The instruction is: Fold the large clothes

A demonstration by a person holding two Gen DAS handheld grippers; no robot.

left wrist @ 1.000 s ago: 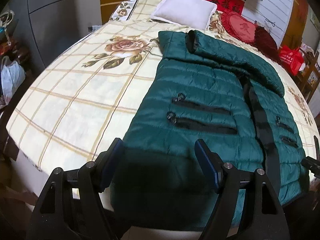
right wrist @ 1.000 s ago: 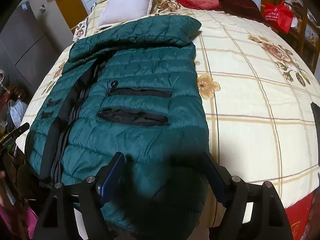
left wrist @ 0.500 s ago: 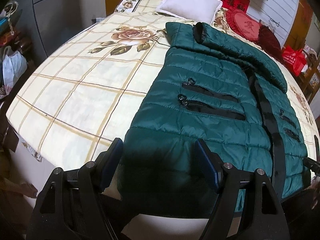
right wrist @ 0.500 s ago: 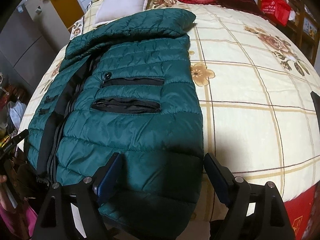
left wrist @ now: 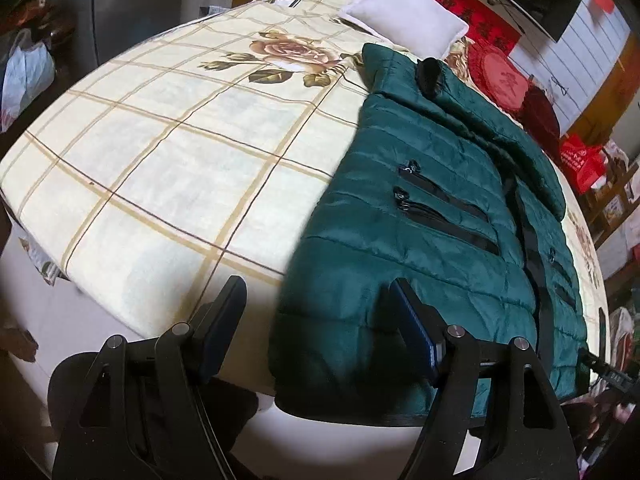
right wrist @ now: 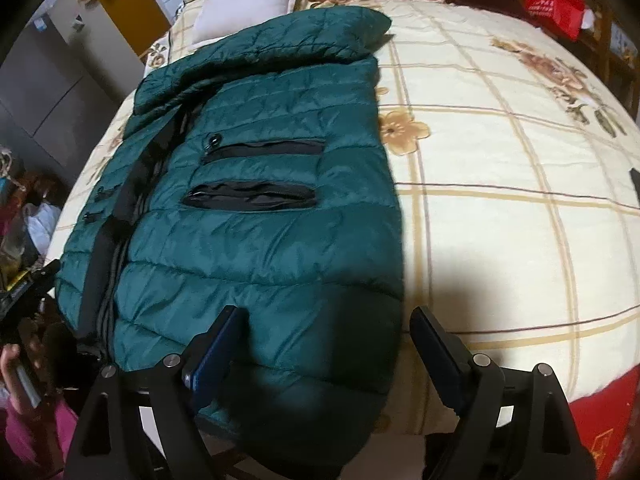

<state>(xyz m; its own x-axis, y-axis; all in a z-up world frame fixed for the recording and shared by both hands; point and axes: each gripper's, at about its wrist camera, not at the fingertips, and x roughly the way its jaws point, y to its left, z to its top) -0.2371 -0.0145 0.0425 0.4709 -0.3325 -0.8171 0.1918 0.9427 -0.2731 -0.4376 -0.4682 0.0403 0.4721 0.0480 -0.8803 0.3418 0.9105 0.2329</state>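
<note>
While claws gape, jacket (right wrist: pixel 256 216) flat, bed (right wrist: pixel 500 184)

The left claw (left wrist: pixel 316 316) and the right claw (right wrist: pixel 326 346) both gape wide, holding nothing.

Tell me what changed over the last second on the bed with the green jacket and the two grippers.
Both views shifted: the left gripper swung outward, so the hem corner of the green jacket now lies between its open fingers. The right gripper came slightly closer over the opposite hem corner. Nothing was grasped or released. The jacket stays flat on the bedspread, sleeves folded across its top, and the white pillow is unmoved.
</note>
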